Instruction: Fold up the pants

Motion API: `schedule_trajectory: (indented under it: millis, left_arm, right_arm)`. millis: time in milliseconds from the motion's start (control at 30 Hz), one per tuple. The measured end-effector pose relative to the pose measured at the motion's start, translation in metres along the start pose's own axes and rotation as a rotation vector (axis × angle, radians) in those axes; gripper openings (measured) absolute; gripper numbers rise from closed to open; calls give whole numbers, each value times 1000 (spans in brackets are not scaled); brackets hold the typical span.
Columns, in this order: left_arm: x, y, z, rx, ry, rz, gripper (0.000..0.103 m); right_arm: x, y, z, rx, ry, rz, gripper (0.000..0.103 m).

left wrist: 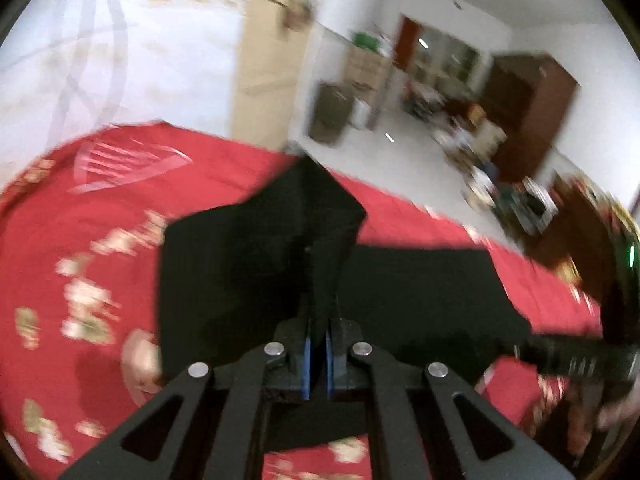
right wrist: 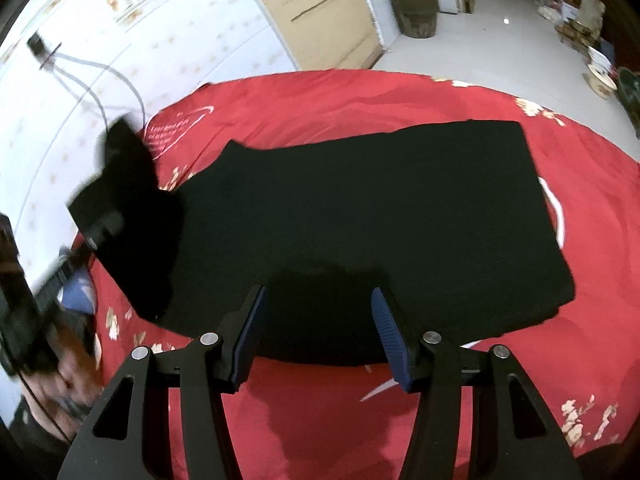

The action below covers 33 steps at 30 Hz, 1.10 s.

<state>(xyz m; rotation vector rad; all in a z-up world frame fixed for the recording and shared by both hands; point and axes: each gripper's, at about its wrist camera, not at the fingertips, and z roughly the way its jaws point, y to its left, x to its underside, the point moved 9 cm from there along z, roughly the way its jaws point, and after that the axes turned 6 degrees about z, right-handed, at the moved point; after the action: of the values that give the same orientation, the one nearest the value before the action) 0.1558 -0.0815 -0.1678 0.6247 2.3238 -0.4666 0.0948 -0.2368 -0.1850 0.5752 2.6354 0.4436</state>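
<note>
Left gripper (left wrist: 316, 308) clamped on lifted end of black pants (right wrist: 360, 220), raised off red bedspread (right wrist: 340, 96). Right gripper (right wrist: 318, 304) jaws apart, empty, above near edge. Fold seems underway, not finished.

Motion-blurred clutter (left wrist: 500, 184) beyond the bed.

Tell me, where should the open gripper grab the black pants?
Probably the near edge of the pants, right in front of the right gripper. The pants lie flat on the red cover, so only an edge gives the open jaws something to pinch; come down from above, just over that hem. The left gripper is already shut on the lifted end.
</note>
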Motion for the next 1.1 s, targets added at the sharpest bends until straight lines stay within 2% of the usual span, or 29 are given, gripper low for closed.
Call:
schedule_trajectory:
  millis: [100, 167, 233, 333, 400, 467, 533, 633, 733, 833, 933, 1033, 1100]
  left_arm:
    - [32, -22, 29, 53, 109, 17, 6]
    - [50, -27, 40, 55, 162, 25, 7]
    - [55, -26, 39, 75, 187, -11, 7]
    - [42, -23, 21, 145, 171, -84, 15]
    - [37, -24, 1, 170, 129, -96, 29]
    - [30, -15, -9, 143, 98, -110, 34]
    - [24, 8, -17, 92, 72, -156, 34]
    - [31, 48, -19, -28, 84, -211, 34]
    - [43, 68, -20, -115, 106, -230, 34]
    - [51, 78, -21, -151, 121, -233, 34]
    - [62, 80, -17, -163, 131, -233, 34]
    - [68, 80, -11, -169, 144, -226, 34]
    - [66, 80, -4, -167, 152, -236, 34]
  right_arm:
    - [-3, -9, -1, -3, 1, 26, 54]
    - [-3, -13, 2, -7, 9, 42, 54]
    - [-2, -14, 7, -22, 26, 62, 54]
    - [-2, -12, 13, -44, 41, 70, 54]
    - [-2, -8, 18, -67, 51, 73, 54]
    - [-3, -2, 23, -91, 63, 72, 54]
    - [-3, 5, 30, -112, 81, 66, 54]
    - [-4, 18, 41, -144, 106, 42, 54]
    - [-7, 31, 60, -155, 138, 15, 54]
    - [-13, 36, 82, -122, 133, -23, 54]
    - [-20, 41, 87, -138, 100, -29, 55]
    - [-14, 54, 90, -212, 125, -44, 56]
    - [-13, 56, 90, -214, 118, -50, 54]
